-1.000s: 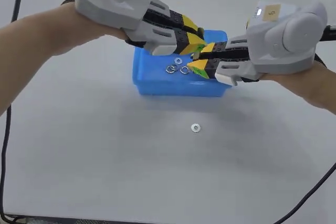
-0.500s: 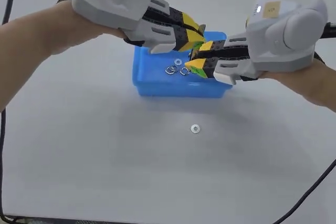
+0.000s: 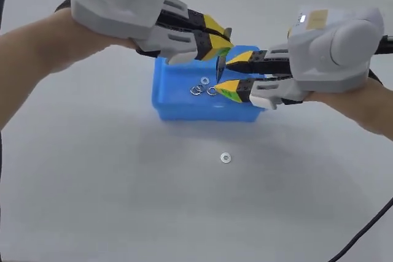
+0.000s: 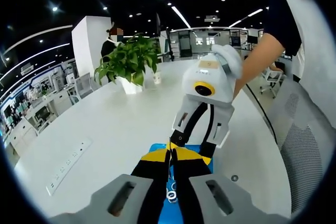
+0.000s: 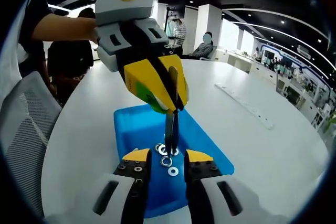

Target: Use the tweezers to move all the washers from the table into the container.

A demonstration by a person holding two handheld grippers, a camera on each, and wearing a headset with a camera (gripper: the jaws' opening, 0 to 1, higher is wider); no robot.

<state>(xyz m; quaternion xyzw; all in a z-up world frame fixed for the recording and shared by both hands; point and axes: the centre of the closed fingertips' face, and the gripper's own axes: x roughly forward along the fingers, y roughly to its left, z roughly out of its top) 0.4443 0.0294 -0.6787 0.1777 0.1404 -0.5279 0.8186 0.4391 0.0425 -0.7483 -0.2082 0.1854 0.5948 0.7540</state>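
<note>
**Tweezers over container; one washer outside on table.**
Nearest the person, a single washer (image 3: 226, 158) lies on the table (image 3: 123, 200). Beyond it, the blue container (image 3: 178, 107) holds a cluster of washers (image 3: 202, 88). Above these, the left gripper (image 3: 225, 35) is clamped on the tweezers (image 3: 219, 68), tips pointing down. The right gripper (image 3: 222, 75) stands jaws apart and empty. The lone washer lies well apart from both grippers.
</note>
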